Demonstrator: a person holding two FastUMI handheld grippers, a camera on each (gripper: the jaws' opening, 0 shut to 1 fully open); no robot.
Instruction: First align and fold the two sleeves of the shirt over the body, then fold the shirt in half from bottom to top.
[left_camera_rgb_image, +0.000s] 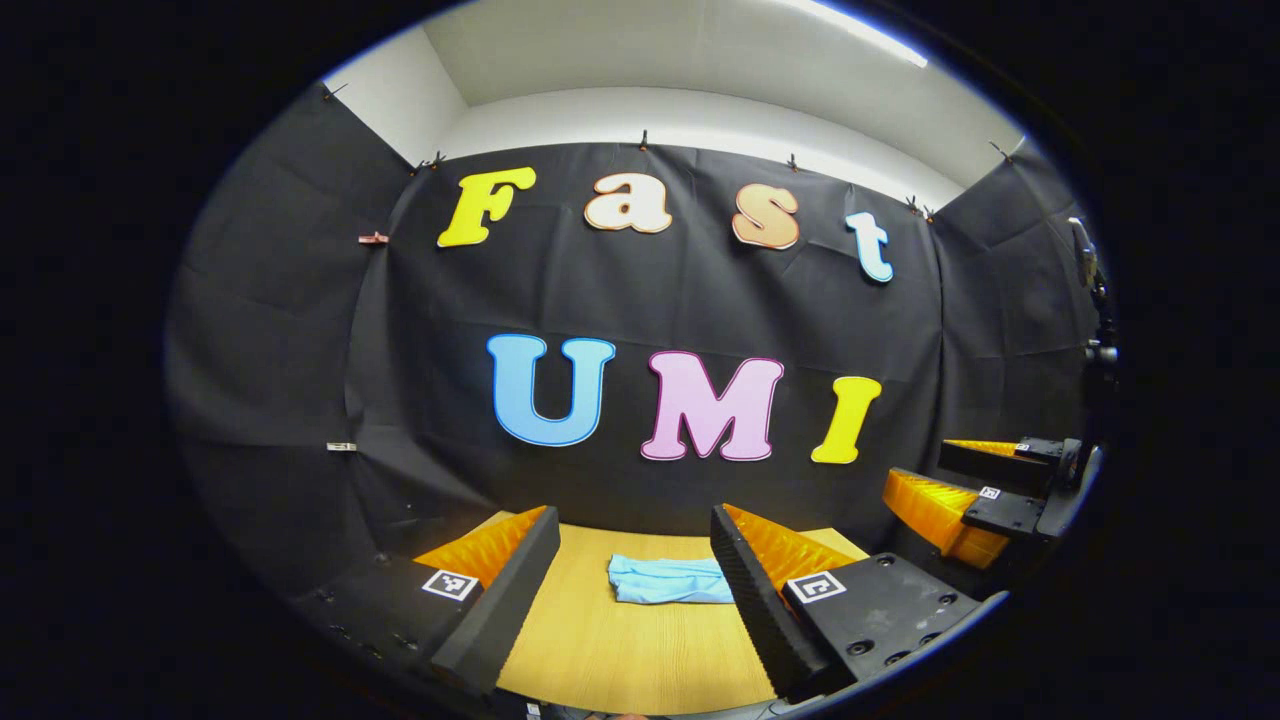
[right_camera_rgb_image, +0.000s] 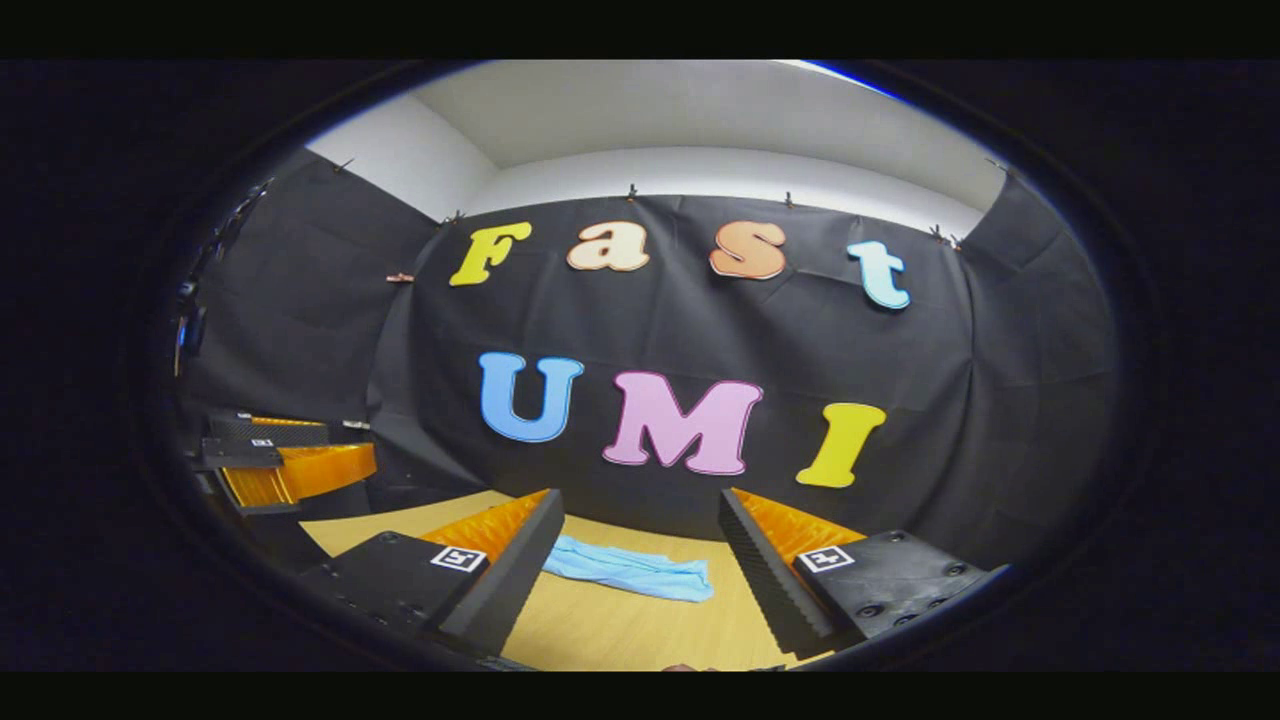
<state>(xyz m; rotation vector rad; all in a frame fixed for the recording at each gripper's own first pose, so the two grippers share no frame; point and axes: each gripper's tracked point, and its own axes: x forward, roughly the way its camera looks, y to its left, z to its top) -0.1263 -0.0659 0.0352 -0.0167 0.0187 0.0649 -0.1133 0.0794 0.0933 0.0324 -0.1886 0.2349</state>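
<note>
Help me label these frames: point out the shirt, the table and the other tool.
shirt (left_camera_rgb_image: 665, 580): left gripper view, middle of cloth.
table (left_camera_rgb_image: 620, 650): left gripper view, bare wood.
right tool (left_camera_rgb_image: 960, 490): left gripper view, between its fingertips.

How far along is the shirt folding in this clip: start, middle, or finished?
It looks finished or nearly so. The light blue shirt lies on the wooden table as a small compact bundle, with no sleeves spread out, though the individual folds cannot be checked from here. Nothing is in hand: the left gripper and right gripper are both open, held back from the cloth. Little or nothing appears left.
</note>
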